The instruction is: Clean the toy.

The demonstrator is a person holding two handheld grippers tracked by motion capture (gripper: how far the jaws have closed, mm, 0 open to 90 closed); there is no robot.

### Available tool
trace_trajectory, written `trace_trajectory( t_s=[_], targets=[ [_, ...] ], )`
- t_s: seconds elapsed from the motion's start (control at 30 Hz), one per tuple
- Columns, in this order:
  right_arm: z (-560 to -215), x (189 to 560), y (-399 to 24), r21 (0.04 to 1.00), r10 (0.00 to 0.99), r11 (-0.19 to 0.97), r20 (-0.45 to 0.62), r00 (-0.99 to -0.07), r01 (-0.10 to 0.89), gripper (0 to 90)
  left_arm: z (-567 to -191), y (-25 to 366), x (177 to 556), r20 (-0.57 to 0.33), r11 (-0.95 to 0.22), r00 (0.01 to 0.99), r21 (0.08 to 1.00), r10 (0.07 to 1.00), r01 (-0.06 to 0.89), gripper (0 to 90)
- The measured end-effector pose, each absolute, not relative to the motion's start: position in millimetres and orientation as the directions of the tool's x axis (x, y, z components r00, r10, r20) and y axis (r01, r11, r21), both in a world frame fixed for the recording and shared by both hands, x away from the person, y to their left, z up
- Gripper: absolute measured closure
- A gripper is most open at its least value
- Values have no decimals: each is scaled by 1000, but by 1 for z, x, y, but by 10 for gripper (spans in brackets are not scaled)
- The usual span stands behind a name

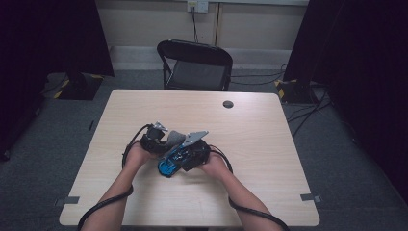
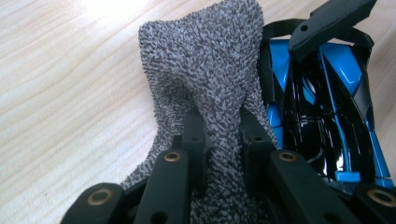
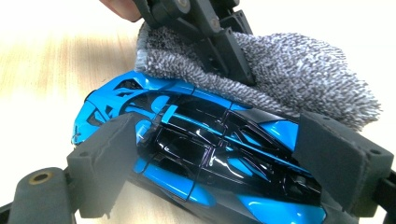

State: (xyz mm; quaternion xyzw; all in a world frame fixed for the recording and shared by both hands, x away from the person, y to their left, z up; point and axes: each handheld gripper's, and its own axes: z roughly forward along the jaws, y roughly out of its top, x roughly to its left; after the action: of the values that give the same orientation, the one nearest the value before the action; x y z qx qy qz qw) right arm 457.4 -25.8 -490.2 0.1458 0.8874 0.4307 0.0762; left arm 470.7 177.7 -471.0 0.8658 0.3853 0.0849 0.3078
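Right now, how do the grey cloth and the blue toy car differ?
The cloth is grey, fuzzy and limp; the car is blue and black, glossy and rigid. The cloth is pinched into a fold by the shut left tool; the car sits between the wide-set pads of the right tool. The cloth lies against the car's side, reaching past it. Both are held over the table.

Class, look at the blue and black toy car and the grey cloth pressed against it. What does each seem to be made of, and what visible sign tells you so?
Toy car: probably hard moulded plastic with a glossy finish; its blue and black panels have sharp edges and bright reflections.
Grey cloth: looks like soft microfibre or terry fabric, matte; it has a nubbly speckled pile and bunches up where the left gripper pinches it.
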Motion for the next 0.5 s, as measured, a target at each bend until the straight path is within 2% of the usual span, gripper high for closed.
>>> trace_trajectory(
  t_s=[0.5],
  targets=[
    [-491,457,-23,787,317,585,0,-949,195,121,-470,193,460,-104,-508,682,589,724,629,761]
  ],
)
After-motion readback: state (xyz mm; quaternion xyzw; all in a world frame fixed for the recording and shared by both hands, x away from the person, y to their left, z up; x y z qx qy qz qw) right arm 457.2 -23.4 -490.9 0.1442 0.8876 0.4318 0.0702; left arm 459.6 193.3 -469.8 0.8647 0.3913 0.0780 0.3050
